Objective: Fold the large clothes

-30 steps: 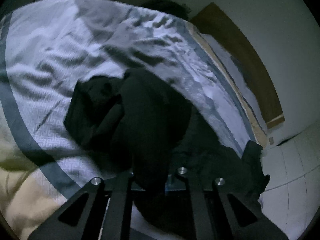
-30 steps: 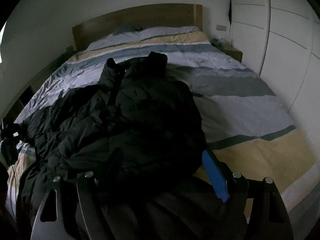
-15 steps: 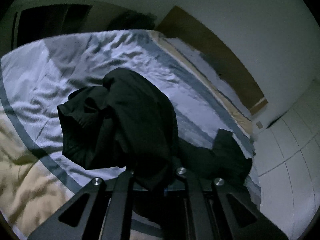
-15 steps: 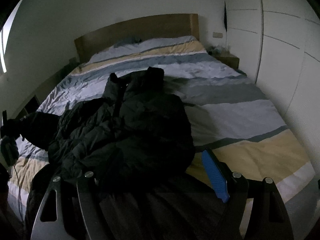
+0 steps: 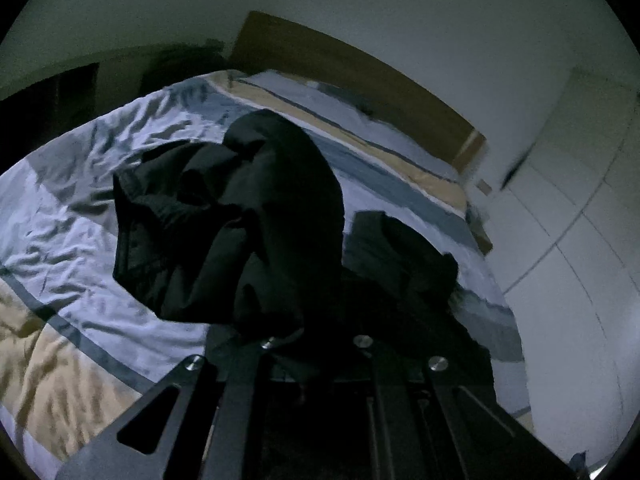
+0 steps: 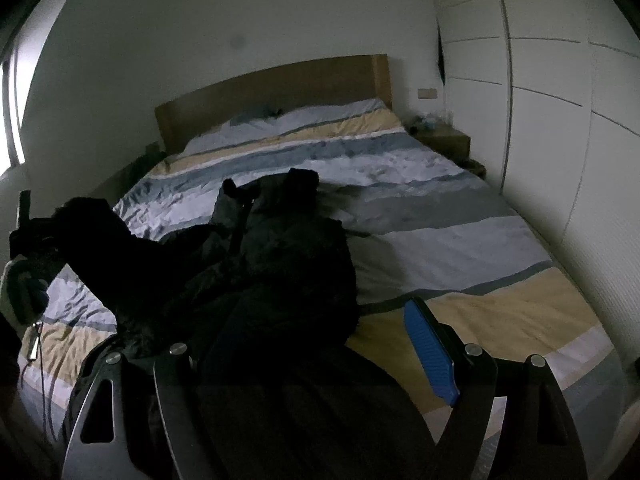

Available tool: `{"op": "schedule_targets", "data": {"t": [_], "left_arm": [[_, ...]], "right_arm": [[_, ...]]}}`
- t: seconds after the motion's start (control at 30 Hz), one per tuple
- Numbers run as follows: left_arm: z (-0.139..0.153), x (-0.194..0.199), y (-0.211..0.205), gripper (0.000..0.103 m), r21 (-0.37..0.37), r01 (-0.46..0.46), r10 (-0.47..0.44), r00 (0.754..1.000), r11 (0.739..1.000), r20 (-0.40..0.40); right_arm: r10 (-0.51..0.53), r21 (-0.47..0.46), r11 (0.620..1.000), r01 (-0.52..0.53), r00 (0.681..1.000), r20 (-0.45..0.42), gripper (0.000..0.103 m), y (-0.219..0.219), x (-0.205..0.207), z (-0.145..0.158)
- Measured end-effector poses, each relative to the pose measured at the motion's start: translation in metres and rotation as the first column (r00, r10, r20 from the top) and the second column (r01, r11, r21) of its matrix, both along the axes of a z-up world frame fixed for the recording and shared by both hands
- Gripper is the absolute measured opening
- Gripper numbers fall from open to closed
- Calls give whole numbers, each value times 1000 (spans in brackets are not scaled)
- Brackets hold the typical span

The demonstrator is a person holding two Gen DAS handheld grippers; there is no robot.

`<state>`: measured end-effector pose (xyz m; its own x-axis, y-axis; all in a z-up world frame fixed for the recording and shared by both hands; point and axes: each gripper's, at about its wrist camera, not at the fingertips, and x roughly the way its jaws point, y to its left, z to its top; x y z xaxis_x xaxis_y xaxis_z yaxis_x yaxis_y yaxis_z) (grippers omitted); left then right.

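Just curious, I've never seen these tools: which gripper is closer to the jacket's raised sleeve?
Left. The left gripper is shut on the black jacket's sleeve, lifting it off the bed. The right gripper stands open over the jacket's lower body, away from that sleeve.

Home bedroom: striped bed, wooden headboard.

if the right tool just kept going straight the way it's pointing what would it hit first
Most likely the black jacket: dark fabric already lies between the right tool's wide-set fingers and the bulk is heaped just ahead on the striped duvet. Depth is hard to judge in this dim view.
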<state>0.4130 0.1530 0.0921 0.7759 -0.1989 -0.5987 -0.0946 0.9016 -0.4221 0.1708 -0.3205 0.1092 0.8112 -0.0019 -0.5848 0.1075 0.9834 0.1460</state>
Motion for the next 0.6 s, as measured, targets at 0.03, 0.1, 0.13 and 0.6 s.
{"op": "schedule_targets", "data": {"t": [0.03,0.1,0.13,0.6], "left_arm": [[0,-2,-11,6,12,12,-12,1000,1000,-3],[-2,-6,-30,6,43,36,-36,999,998,-12],[-5,-8,-39,6,59,48,-47,999,997,-17],[-106,-36,-152,6,231,228,-182,962,946,-205]], "right_arm": [[-2,3,1000,2,1000,3,80,-4,-3,1],[-9,10,1000,9,1000,8,80,-10,-10,1],[-12,14,1000,12,1000,10,80,-13,-13,0],[-39,21,999,39,999,6,80,-28,-41,0]]}}
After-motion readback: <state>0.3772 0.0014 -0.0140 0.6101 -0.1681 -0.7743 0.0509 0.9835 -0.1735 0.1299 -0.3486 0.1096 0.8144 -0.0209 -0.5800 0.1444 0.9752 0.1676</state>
